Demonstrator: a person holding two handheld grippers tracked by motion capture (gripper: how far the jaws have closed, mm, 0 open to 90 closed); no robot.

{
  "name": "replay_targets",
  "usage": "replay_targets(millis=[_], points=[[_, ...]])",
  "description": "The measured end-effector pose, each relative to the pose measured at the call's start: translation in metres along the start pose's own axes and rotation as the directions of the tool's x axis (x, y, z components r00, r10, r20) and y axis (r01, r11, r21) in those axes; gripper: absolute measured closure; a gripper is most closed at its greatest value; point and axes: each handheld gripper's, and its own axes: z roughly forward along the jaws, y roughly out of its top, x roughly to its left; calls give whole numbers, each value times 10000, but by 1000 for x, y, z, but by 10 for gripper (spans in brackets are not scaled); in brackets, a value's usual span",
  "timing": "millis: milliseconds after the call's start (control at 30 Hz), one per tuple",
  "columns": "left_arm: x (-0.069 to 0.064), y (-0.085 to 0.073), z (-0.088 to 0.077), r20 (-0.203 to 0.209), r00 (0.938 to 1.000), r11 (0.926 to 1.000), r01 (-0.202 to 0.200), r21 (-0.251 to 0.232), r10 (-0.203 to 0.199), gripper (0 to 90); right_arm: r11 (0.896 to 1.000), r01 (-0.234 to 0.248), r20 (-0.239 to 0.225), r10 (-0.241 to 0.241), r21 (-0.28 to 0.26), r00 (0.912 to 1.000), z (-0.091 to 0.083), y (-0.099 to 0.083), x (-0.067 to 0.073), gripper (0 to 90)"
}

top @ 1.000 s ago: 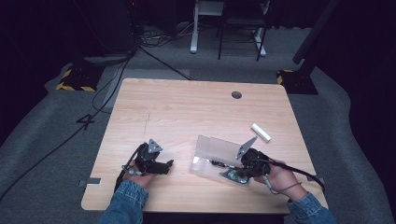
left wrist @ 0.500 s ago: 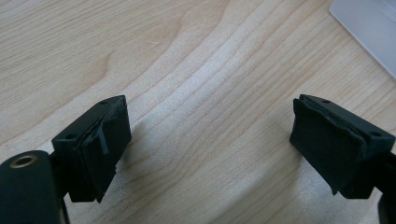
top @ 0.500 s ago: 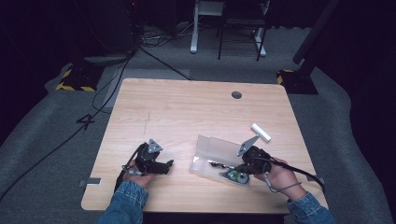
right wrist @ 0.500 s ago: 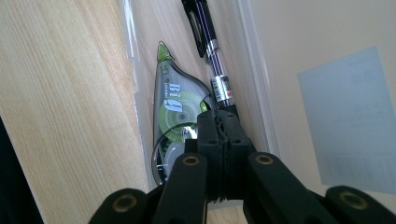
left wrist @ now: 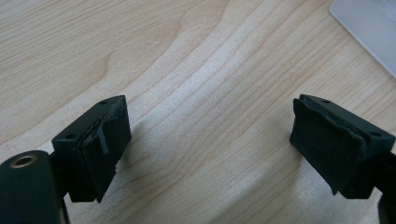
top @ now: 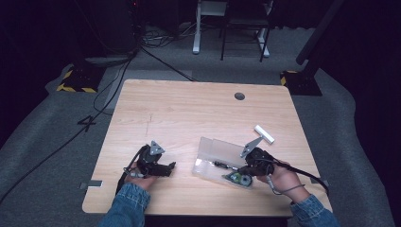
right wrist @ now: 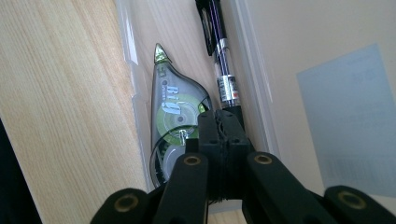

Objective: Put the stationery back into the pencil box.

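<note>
A clear plastic case (top: 213, 152) lies open on the wooden table (top: 189, 109), front right. In its tray lie a green-and-grey correction tape roller (right wrist: 175, 116) (top: 241, 179) and a dark pen (right wrist: 219, 56) (top: 221, 165), side by side. My right gripper (right wrist: 222, 122) (top: 242, 171) is shut, its tips down in the tray over the pen's near end and next to the roller. Nothing shows between the pads. My left gripper (left wrist: 208, 135) (top: 171, 166) rests at the front left, open, with bare wood between its pads (left wrist: 100, 149).
A small white bar (top: 264, 134) lies on the table just beyond the right hand. A round grommet hole (top: 239, 96) sits near the far edge. A corner of the case (left wrist: 369, 32) shows in the left gripper view. Cables (top: 71, 137) run across the floor at the left.
</note>
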Motion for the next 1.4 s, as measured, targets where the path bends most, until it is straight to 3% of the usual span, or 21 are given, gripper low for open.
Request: replay_targets(millis=[500,633,733,767,800,867,933,1033,1400], points=[[0,0,0,2,10000,10000,-3,0,3,123,10000,28,-42,-28,87,10000,4,0,0,892],[0,0,0,3,10000,10000,0,2,0,123,10000,-23,-195,21,-92,9998,3,1,1,805],[0,0,0,3,10000,10000,24,-3,-24,123,9966,-6,-398,-27,-819,9992,-3,4,1,797],[0,0,0,1,10000,10000,26,-4,-26,123,9892,-188,-766,77,-1454,9970,-7,6,1,762],[0,0,0,0,10000,10000,-3,1,3,123,9892,-188,-766,77,-1454,9970,-7,6,1,762],[0,0,0,-3,10000,10000,-1,-1,1,123,9846,-405,-1553,138,-1699,9878,-5,10,2,618],[0,0,0,-15,10000,10000,33,7,-33,124,9866,-255,-1784,-37,-1611,9840,-1,15,6,545],[-1,0,0,-25,10000,10000,33,5,-33,125,9859,220,-2021,-558,-1661,9778,7,19,14,531],[-1,0,0,-19,10000,10000,35,4,-35,124,9887,566,-1948,-833,-1388,9773,33,23,14,469]])
